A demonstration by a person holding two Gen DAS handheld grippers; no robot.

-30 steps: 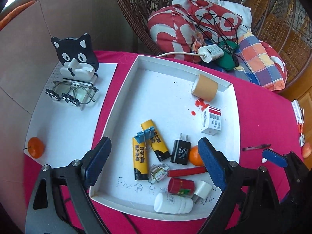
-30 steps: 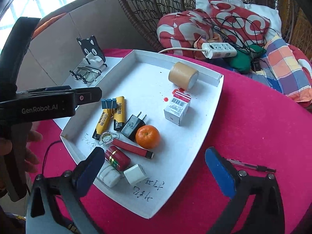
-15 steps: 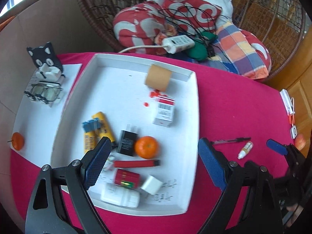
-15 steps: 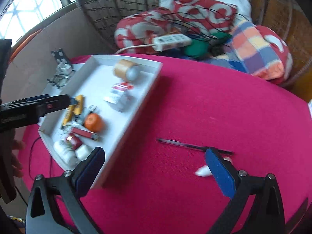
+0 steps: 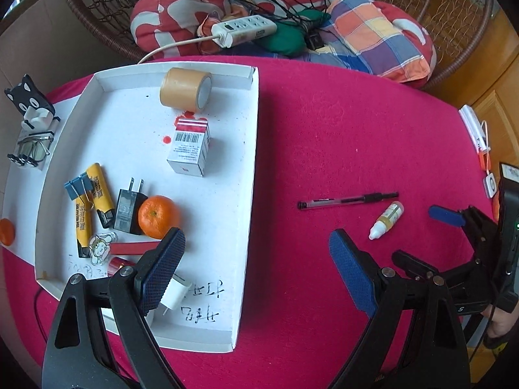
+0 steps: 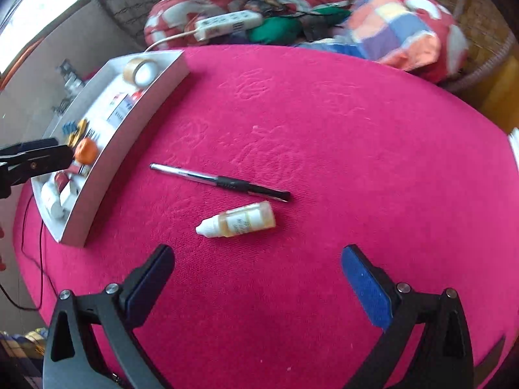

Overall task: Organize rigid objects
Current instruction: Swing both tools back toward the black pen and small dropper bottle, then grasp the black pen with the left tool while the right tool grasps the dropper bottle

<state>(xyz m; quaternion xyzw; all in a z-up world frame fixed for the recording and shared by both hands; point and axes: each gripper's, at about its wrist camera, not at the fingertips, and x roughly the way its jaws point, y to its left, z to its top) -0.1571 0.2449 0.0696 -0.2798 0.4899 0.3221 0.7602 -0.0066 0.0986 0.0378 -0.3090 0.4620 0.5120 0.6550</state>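
While jaws gape: pen point(image 6: 220, 182), dropper bottle point(image 6: 238, 221) well clear of tray edge point(image 6: 123, 149).

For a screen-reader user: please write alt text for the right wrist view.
Open right gripper hovers over a pink tablecloth, just short of a small dropper bottle lying beside a black pen. A white tray of small items sits at left.

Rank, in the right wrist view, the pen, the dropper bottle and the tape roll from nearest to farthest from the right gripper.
From the right gripper:
1. Dropper bottle, lying just ahead on the cloth.
2. Pen, just beyond the bottle.
3. Tape roll, far left, in the tray's far end.
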